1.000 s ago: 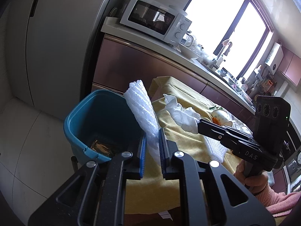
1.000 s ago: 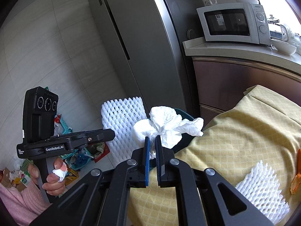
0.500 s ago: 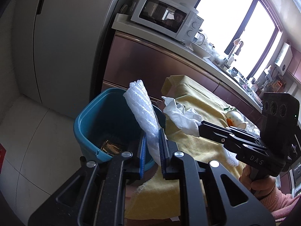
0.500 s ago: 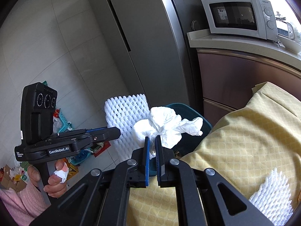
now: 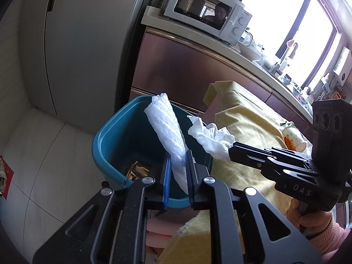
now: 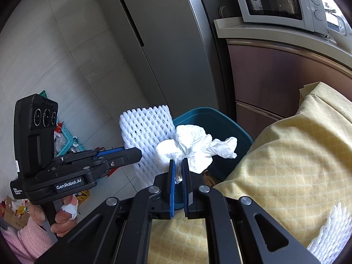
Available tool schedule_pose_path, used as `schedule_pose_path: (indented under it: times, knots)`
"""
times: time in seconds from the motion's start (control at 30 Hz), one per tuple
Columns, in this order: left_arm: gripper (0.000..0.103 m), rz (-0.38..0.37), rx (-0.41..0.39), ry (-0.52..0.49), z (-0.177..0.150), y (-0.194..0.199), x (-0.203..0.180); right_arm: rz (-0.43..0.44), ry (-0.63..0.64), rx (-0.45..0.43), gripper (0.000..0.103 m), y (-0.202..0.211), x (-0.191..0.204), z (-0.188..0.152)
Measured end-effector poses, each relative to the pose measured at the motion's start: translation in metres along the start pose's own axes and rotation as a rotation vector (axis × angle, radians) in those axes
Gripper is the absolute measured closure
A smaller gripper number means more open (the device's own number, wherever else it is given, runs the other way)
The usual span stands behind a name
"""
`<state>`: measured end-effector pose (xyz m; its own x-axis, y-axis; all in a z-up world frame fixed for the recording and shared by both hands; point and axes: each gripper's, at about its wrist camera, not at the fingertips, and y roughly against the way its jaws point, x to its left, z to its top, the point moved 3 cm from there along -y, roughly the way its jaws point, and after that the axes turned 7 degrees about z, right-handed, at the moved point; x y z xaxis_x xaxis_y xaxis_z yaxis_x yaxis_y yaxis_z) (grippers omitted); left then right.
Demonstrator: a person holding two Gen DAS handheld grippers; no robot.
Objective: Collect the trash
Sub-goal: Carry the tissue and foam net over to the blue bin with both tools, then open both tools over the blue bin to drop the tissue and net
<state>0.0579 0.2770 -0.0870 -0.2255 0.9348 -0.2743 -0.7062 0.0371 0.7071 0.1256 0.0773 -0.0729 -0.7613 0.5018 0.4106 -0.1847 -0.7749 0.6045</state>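
You could read "DAS" on the side of your right gripper (image 5: 230, 151), and "GenRobot.AI" plus a small, partly legible "Data Acquisition System" label on your left gripper (image 6: 132, 154).

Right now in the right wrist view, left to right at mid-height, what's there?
Left hand-held gripper → white foam net sleeve → crumpled white tissue → teal plastic bin → yellow patterned tablecloth.

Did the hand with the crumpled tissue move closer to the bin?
Yes. The right gripper carried the tissue from over the yellow tablecloth toward the teal bin.
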Motion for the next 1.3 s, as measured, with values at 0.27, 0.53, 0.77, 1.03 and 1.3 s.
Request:
schedule_pose_path:
  times: [0.27,0.53,0.77,1.03,1.3]
  knots:
    - [0.090,0.011,0.025,0.009,0.002,-0.020,0.001,-0.008,-0.038,0.039,0.096,-0.020,-0.007,0.001]
    - [0.086,0.011,0.054,0.029,0.000,-0.043,0.003,-0.018,-0.069,0.054,0.094,-0.026,-0.009,0.001]
    - [0.079,0.034,0.082,0.052,0.000,-0.069,0.003,-0.024,-0.082,0.045,0.087,-0.024,-0.009,0.000]
    - [0.070,0.019,0.009,-0.013,0.003,-0.045,-0.023,0.000,-0.052,-0.008,0.080,0.003,0.000,-0.007]
    - [0.060,-0.088,-0.071,-0.118,0.000,-0.001,-0.072,-0.019,-0.016,-0.122,0.072,0.076,0.001,-0.018]
